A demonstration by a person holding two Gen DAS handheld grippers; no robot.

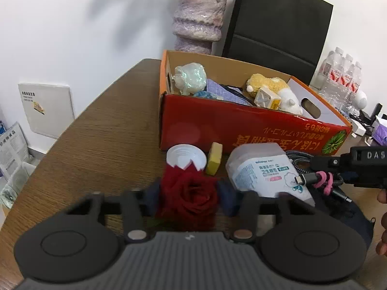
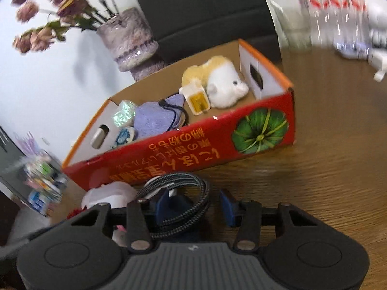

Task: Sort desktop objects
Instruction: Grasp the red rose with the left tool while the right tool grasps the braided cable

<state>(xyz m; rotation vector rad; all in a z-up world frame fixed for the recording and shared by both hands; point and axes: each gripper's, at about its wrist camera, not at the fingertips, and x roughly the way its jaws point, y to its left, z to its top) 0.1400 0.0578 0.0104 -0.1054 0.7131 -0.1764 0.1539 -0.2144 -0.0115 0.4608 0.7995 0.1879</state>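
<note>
Left tool [image 1: 188,203] grasping red rose [image 1: 188,195], right tool [image 2: 191,203] around braided cable [image 2: 179,186], grip unclear

Left wrist view: looked forward and down along its fingers, close above the brown wooden tabletop [image 1: 96,130], facing the open red cardboard box [image 1: 241,128].
Right wrist view: same downward tilt, rolled, near the box's long red side [image 2: 183,149].
Shared: box, purple ribbed vase [image 1: 198,17], black paper bag [image 1: 278,24].

Black grippers [image 1: 188,200] — ribbed grey bodies, blue jaws, silver screws.
</note>
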